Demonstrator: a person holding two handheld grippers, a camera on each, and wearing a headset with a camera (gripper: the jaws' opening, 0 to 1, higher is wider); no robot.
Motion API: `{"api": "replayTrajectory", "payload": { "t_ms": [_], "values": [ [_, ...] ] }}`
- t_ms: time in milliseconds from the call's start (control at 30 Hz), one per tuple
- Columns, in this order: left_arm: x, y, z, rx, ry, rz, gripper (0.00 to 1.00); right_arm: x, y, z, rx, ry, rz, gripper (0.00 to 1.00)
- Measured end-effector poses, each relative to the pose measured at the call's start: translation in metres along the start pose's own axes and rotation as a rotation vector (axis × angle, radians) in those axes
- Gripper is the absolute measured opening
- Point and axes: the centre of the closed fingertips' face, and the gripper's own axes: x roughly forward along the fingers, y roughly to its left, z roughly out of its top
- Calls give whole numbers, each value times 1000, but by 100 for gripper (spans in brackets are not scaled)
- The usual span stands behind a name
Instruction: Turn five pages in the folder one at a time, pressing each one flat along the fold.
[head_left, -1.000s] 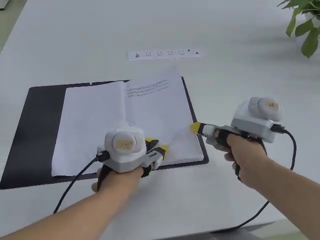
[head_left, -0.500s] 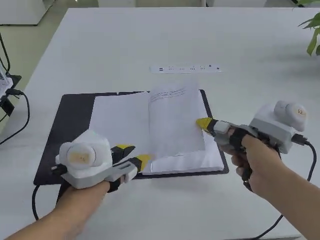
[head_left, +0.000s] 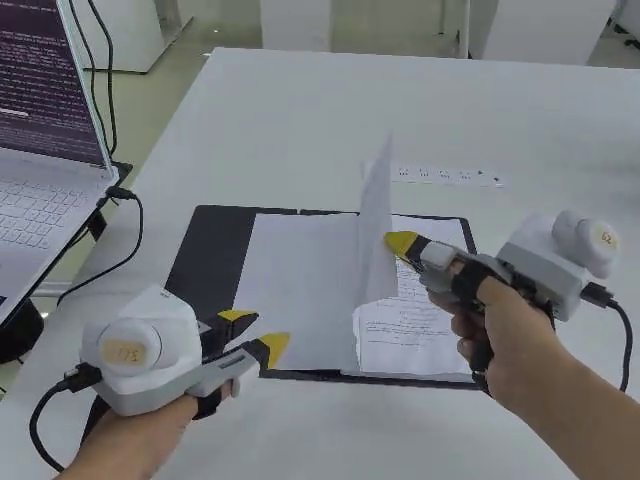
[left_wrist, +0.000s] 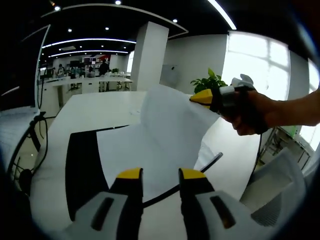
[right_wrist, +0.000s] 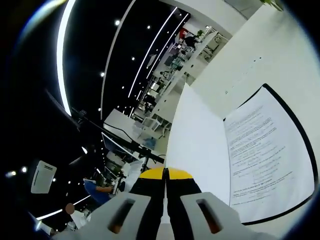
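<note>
Paper is clamped in the right claw (head_left: 400, 243): its yellow jaws are pressed together on the outer edge of one page (head_left: 375, 225), which stands nearly upright over the middle of the open folder (head_left: 205, 262). In the right gripper view the jaws meet with the sheet's edge between them. The left claw (head_left: 256, 331) has its jaws apart and holds nothing. It hovers just off the folder's near edge, pointing toward the pages. The right hand (head_left: 495, 325) grips its handle with the forearm coming in from the lower right. The left hand (head_left: 140, 440) sits low at the near edge of the desk (head_left: 300, 110). One folder lies flat on the desk. One printed sheet (head_left: 420, 320) is exposed on its right side. One power strip (head_left: 445, 177) lies beyond it, and one laptop (head_left: 40, 130) stands to the left.
</note>
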Motion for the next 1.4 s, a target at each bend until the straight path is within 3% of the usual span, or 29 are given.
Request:
{"api": "replayTrajectory", "payload": {
  "t_ms": [433, 500, 733, 1133, 1167, 1400],
  "values": [
    [-41, 27, 1, -36, -35, 54, 29, 52, 14, -49, -49, 110, -6, 0],
    [-46, 32, -2, -38, -34, 68, 29, 60, 10, -58, -86, 136, -22, 0],
    [-64, 45, -16, -59, -22, 100, 29, 86, -1, -87, -111, 199, -57, 0],
    [-74, 46, -32, -83, 2, 118, 28, 116, -22, -124, -157, 294, -117, 0],
    [-73, 46, -34, -84, 7, 119, 28, 119, -16, -128, -154, 305, -120, 0],
    [-72, 47, -39, -90, 18, 121, 28, 133, -36, -146, -161, 356, -138, 0]
  ]
}}
